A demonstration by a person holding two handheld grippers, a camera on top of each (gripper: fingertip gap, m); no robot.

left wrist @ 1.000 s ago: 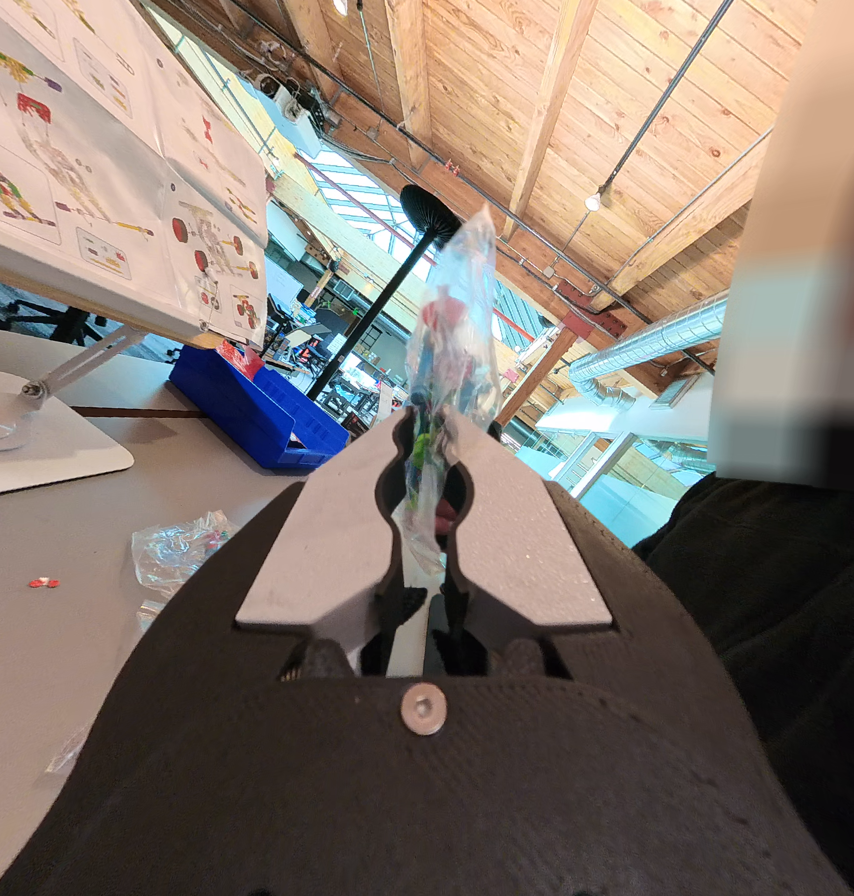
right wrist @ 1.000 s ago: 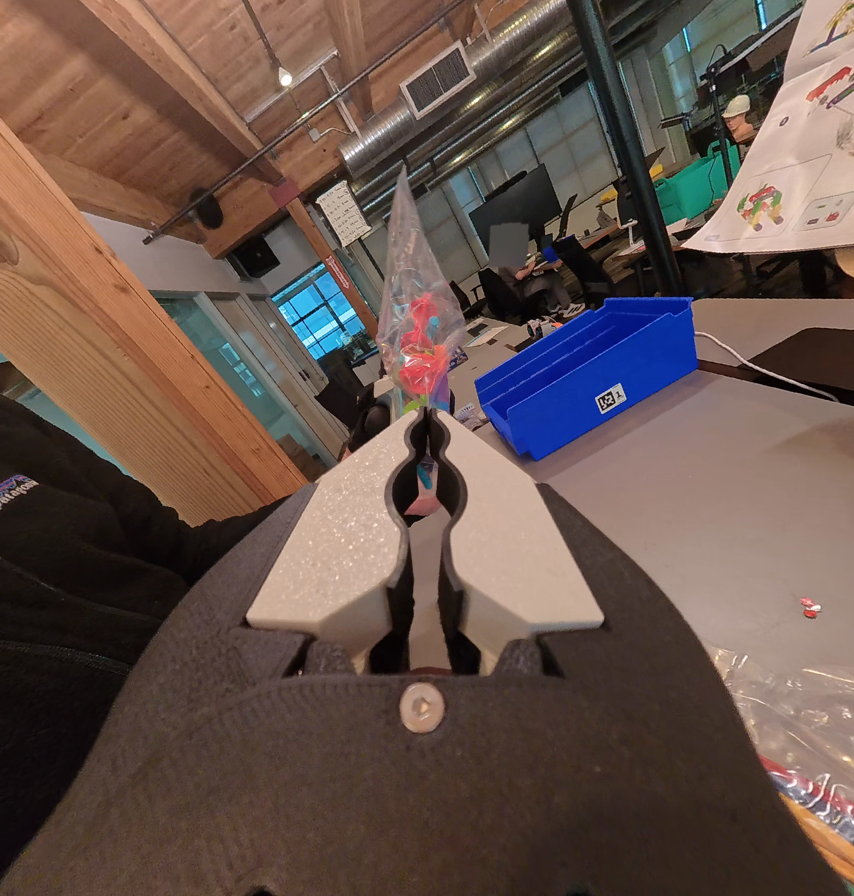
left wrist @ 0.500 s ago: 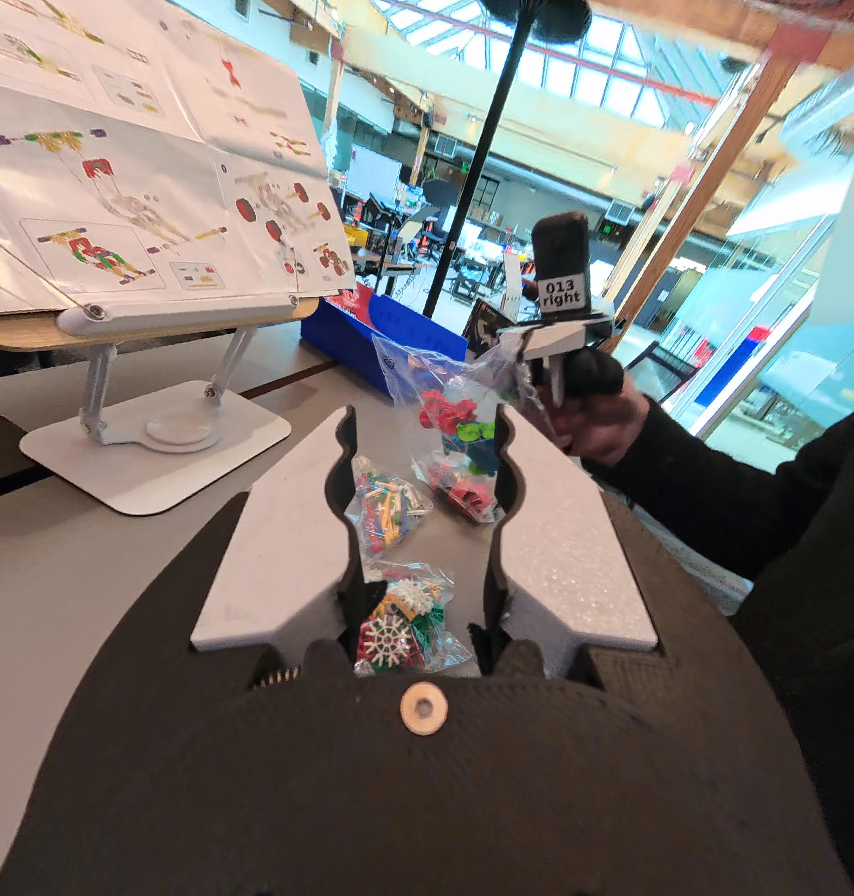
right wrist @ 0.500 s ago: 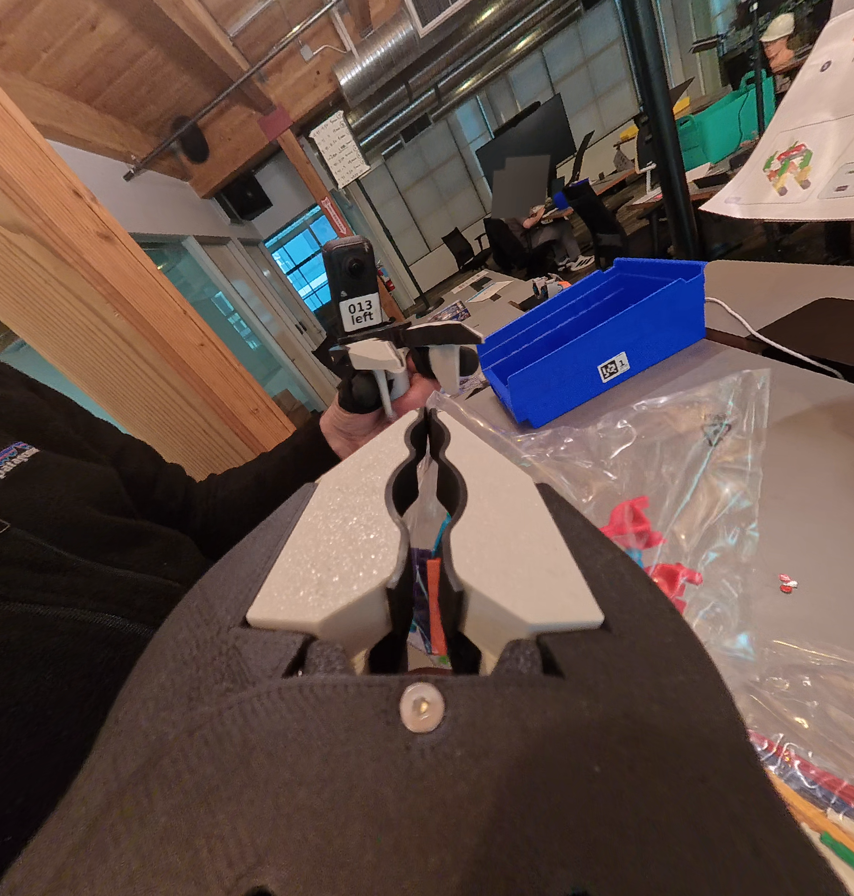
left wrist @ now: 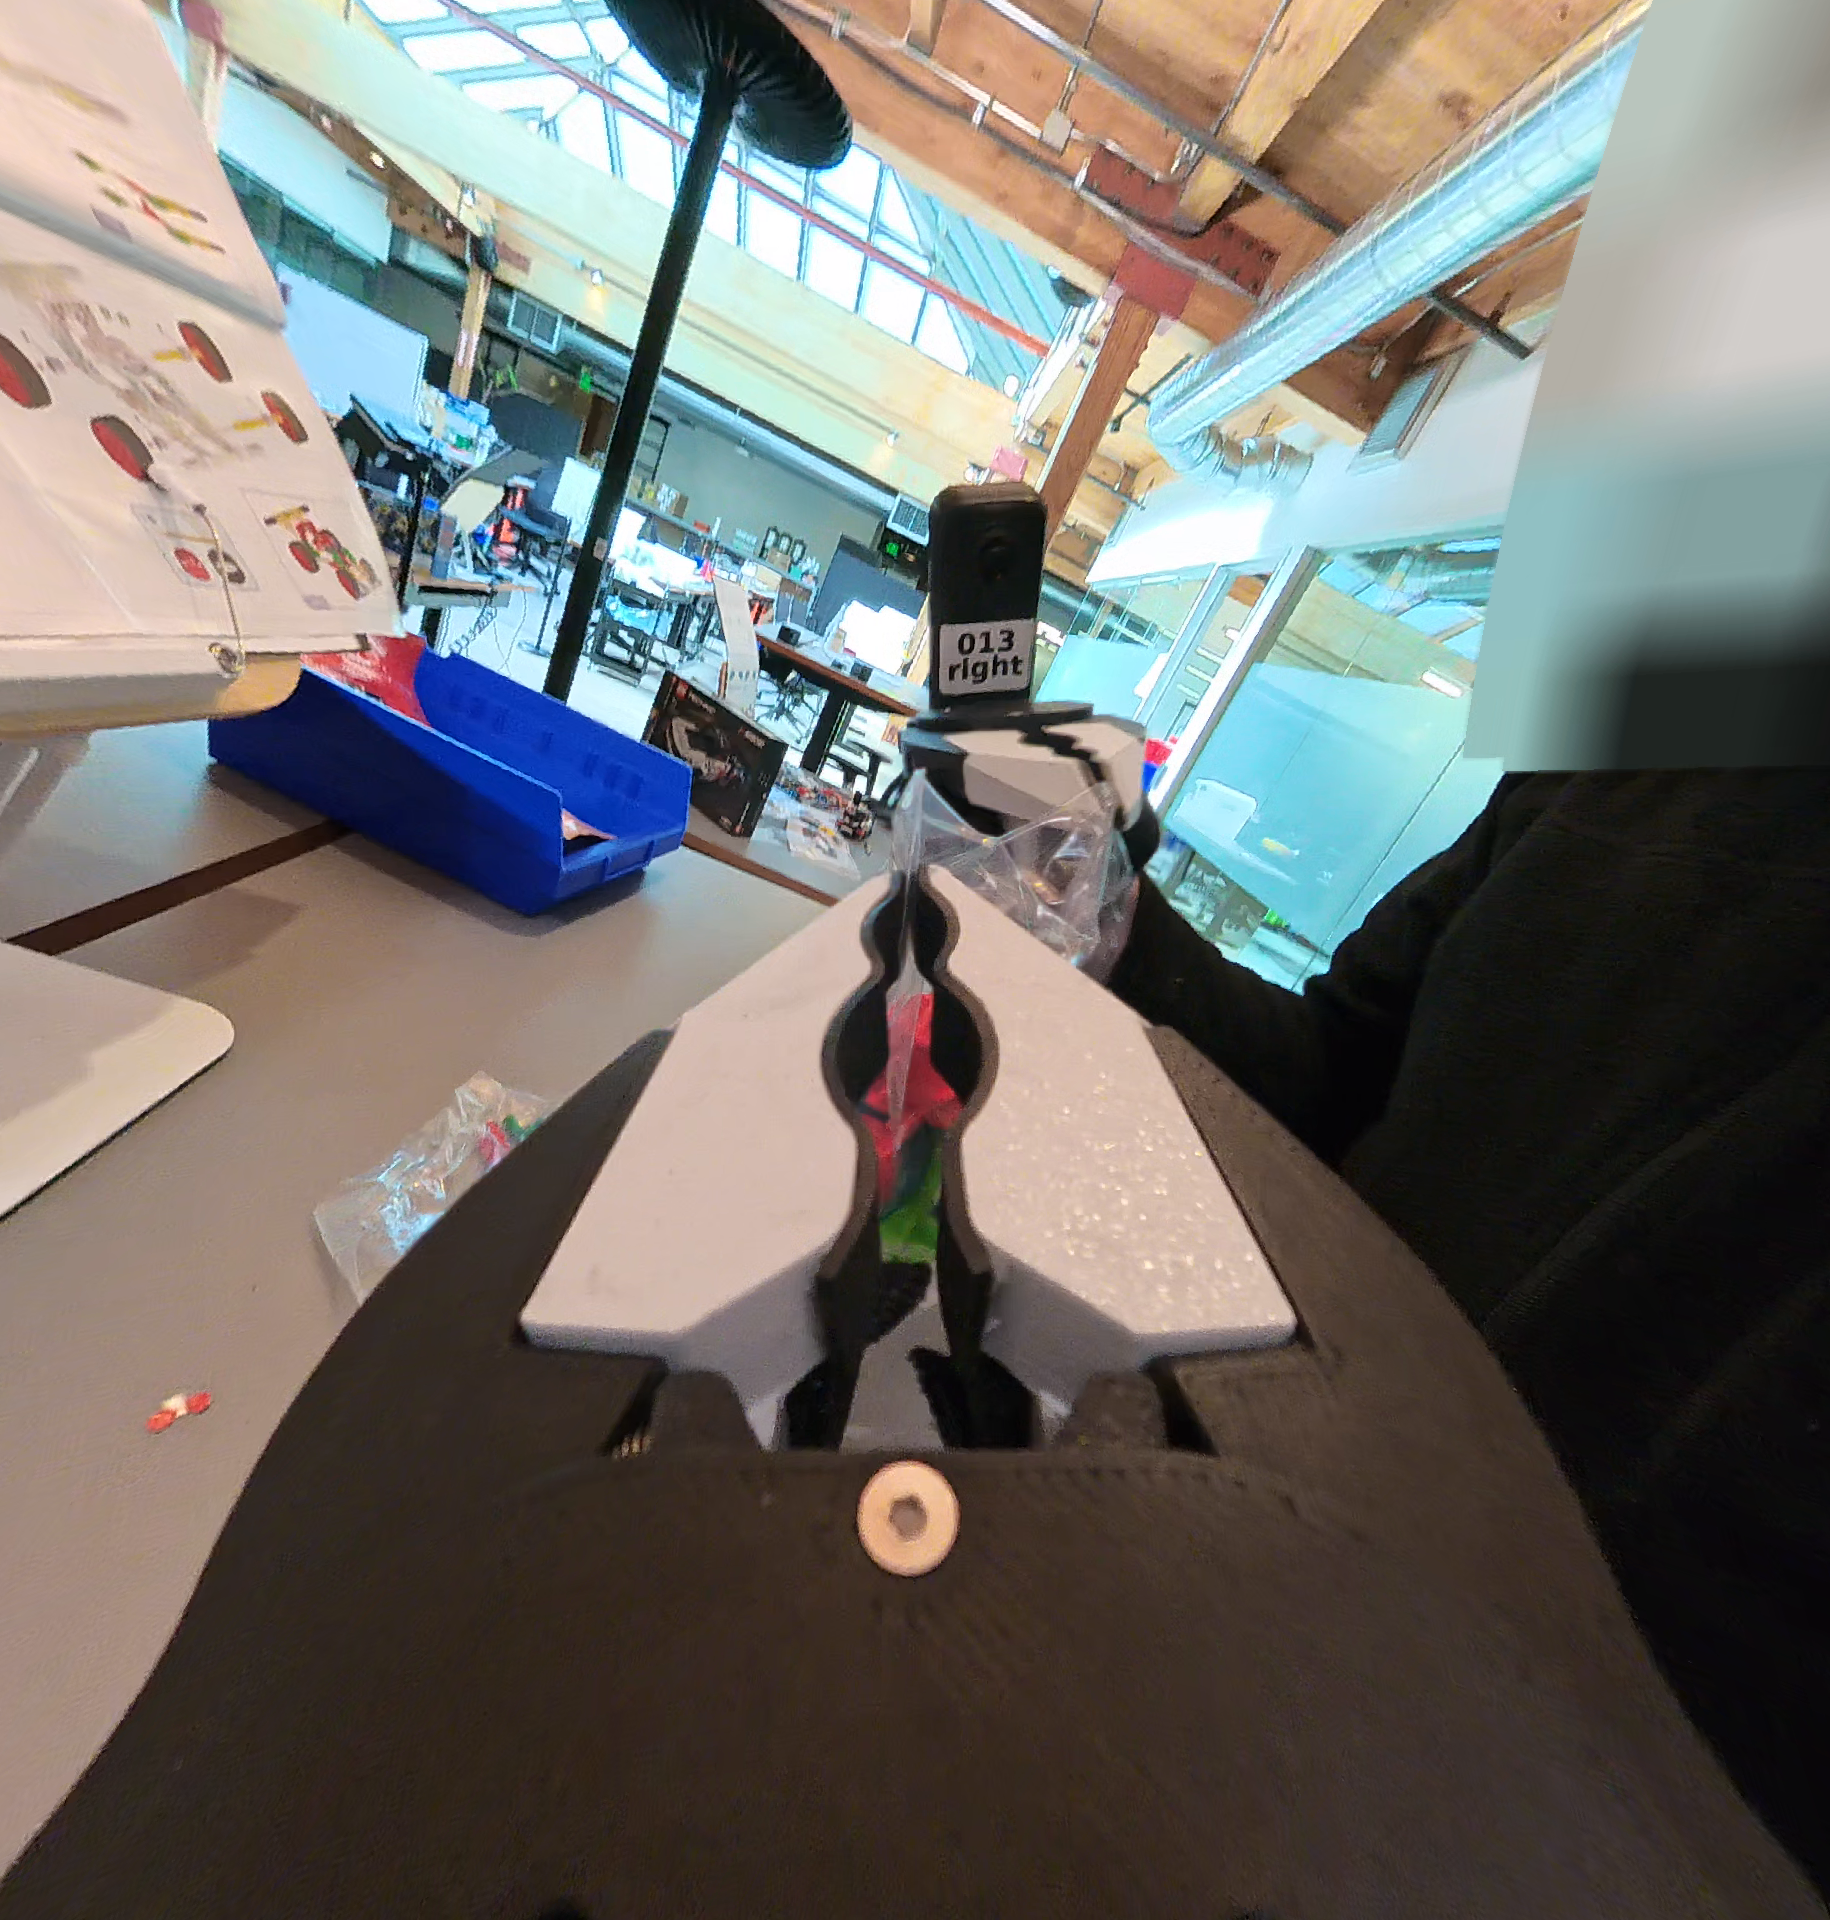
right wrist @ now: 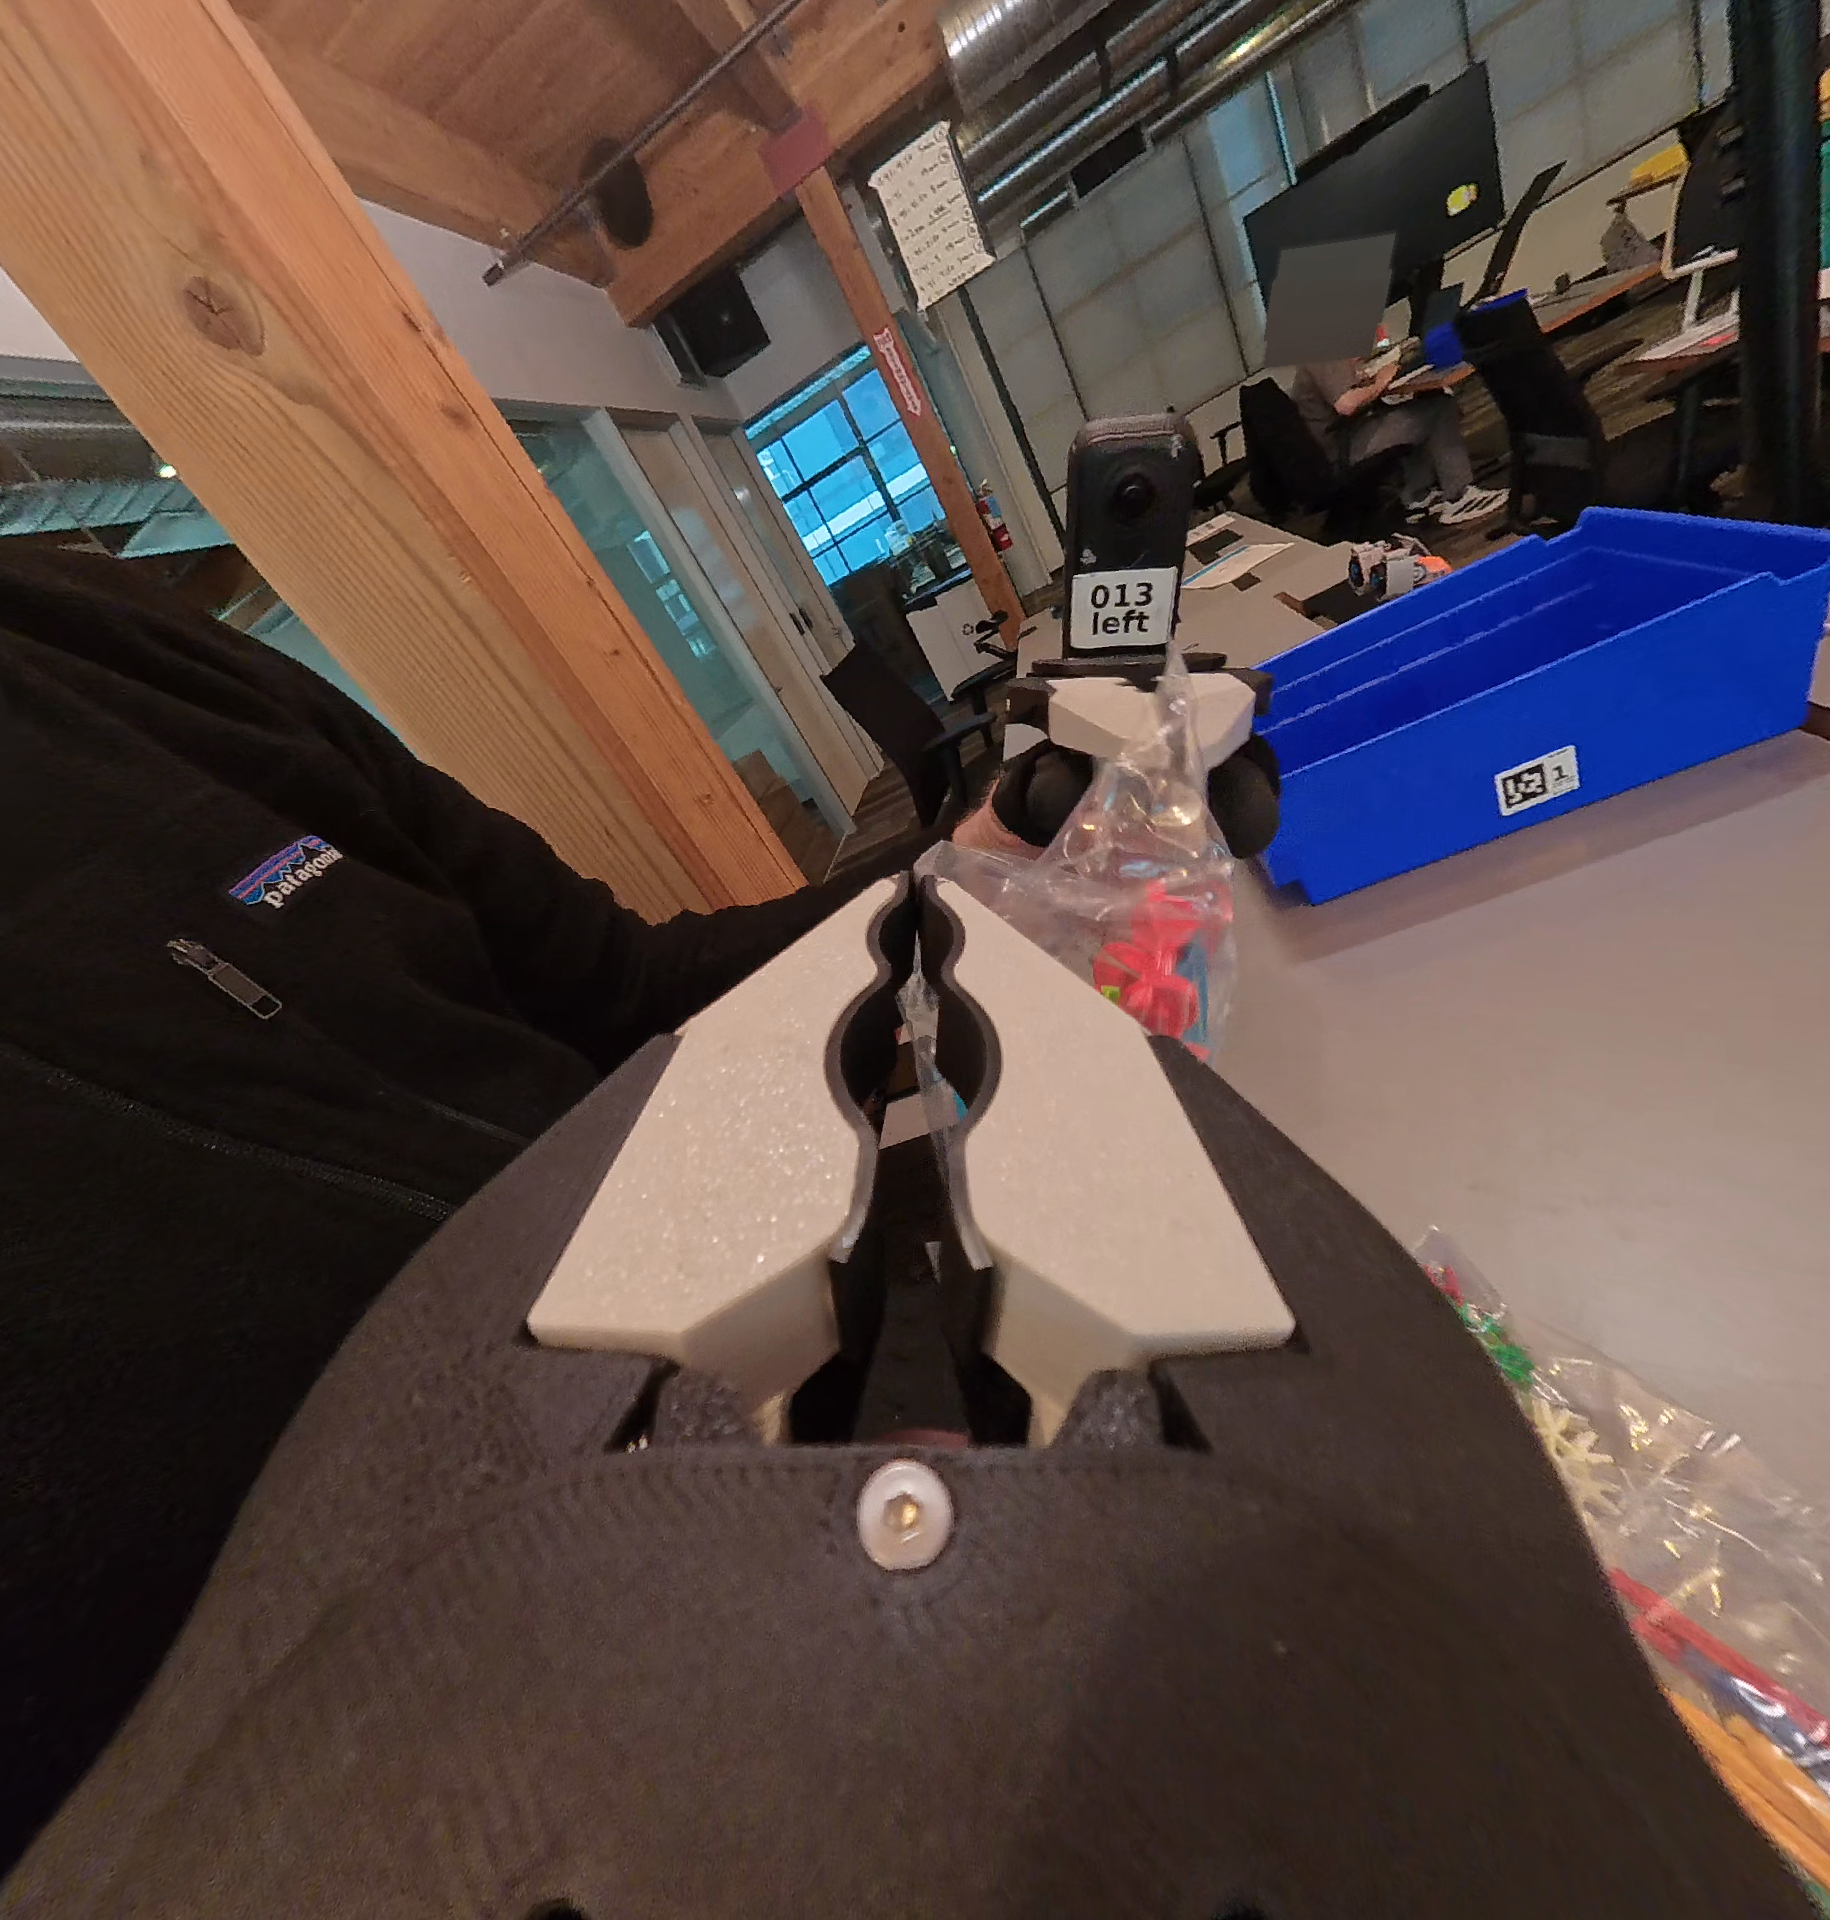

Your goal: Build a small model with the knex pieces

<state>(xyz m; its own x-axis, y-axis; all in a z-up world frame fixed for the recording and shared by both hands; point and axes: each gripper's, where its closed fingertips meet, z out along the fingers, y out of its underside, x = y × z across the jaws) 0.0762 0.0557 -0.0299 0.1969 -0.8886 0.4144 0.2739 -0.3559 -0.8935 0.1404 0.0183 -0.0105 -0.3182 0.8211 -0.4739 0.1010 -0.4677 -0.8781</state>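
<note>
Two grippers of mine pinch one clear bag (right wrist: 1139,904) of coloured parts.
My left gripper (left wrist: 909,883) and right gripper (right wrist: 913,888) each clamp its film above the grey table (right wrist: 1513,1039), near a blue bin (right wrist: 1576,686).

Left gripper (left wrist: 906,894) jaws pinching clear bag (left wrist: 1036,873), right gripper (left wrist: 1025,774) opposite

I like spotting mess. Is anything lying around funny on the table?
Yes. A tiny red and white piece lies loose on the grey table, apart from the bags. A crumpled clear bag of parts lies beside it. Both grippers' jaws are shut on another clear bag, held up between them.
</note>
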